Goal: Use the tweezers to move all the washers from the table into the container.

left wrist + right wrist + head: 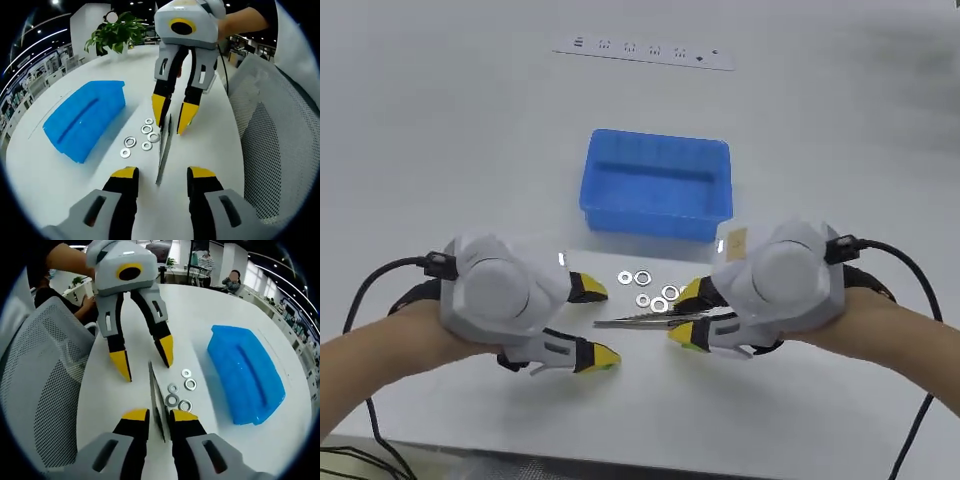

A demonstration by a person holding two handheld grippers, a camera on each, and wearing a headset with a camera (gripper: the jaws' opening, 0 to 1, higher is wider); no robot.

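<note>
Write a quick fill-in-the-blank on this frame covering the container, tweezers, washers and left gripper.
1. The container is ___ in colour.
2. The right gripper has the ___ between its jaws.
3. The washers lie on the ___, in front of the container.
4. The left gripper holds nothing, and its jaws are ___.
Missing words: blue; tweezers; table; open.

Left gripper (pixel 600 323), right gripper (pixel 685 313) — grey rounded housings, yellow-tipped black jaws, black cables (pixel 395 264).
</note>
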